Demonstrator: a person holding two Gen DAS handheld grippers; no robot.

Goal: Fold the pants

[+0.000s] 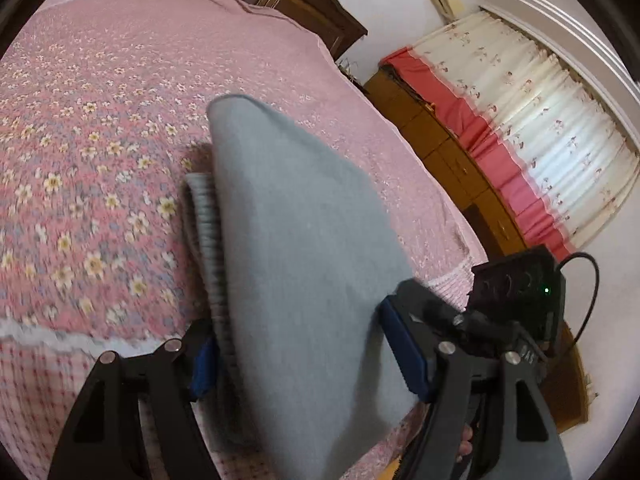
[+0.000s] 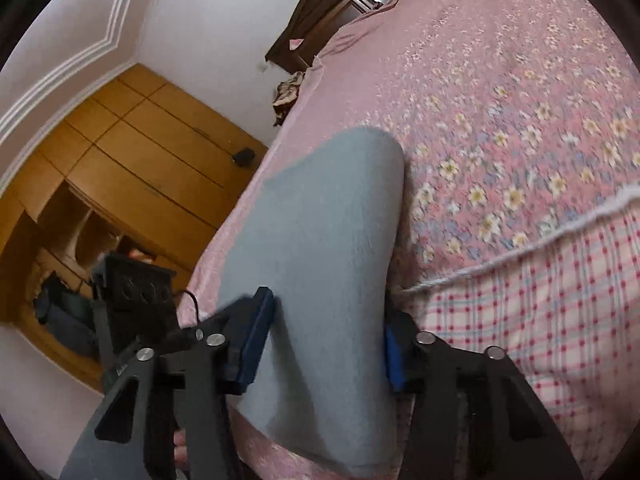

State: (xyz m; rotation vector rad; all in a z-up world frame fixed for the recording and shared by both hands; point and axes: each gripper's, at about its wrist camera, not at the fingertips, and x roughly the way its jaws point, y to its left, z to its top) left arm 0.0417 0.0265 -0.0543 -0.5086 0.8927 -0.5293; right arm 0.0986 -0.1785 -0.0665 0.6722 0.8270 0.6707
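- Pink flowered bedspread [image 1: 100, 128] fills the upper left of the left wrist view and the right side of the right wrist view; it looks like thin woven cotton, with a checked border along its near edge.
- Grey pants [image 1: 296, 240], soft and fleecy, lie on the bed as a folded slab. Their long axis runs from the bottom centre of each frame up toward the middle, straight ahead of both sets of jaws. A ribbed waistband or cuff shows at the left edge in the left wrist view.
- Left gripper [image 1: 308, 352] straddles the near end of the pants with its jaws wide. The right-hand blue pad sits against the cloth; the left pad is partly hidden behind it, so I cannot be sure of a firm hold.
- Right gripper [image 2: 328, 344] has its jaws at middling width with both blue pads against the cloth's sides, apparently pinching it.
- Both grippers sit about equally near that end, so the next fold probably carries it away up the frame.
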